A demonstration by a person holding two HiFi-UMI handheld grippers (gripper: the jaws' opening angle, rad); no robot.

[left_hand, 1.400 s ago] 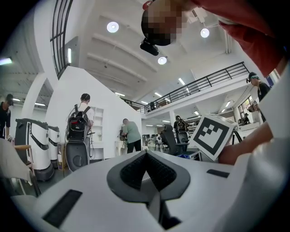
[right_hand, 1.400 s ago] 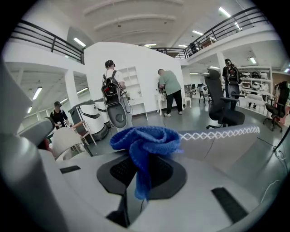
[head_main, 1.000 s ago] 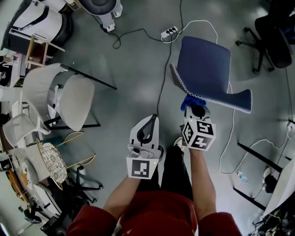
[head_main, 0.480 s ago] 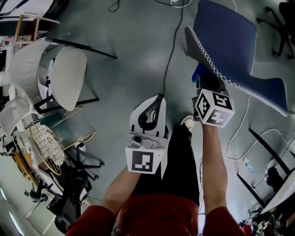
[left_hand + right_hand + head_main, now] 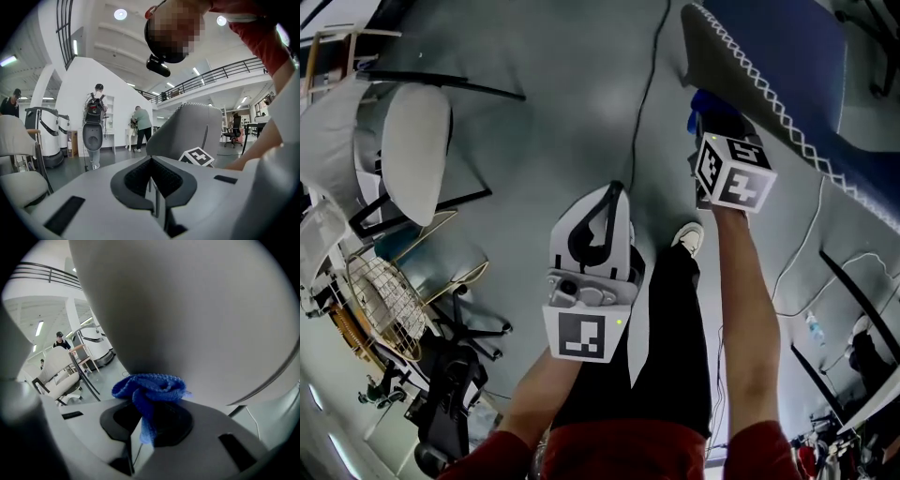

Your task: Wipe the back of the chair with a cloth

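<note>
Grey floor (image 5: 553, 112) underfoot. Nearest the body, left tool (image 5: 614, 192): jaws together, nothing between them. Beyond it, right tool (image 5: 715, 127) clamped on bunched blue cloth (image 5: 149, 386). Cloth pressed against grey chair back (image 5: 187, 301), touching.

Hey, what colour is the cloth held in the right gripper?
Blue, a knitted-looking cloth; it shows best in the right gripper view.
</note>
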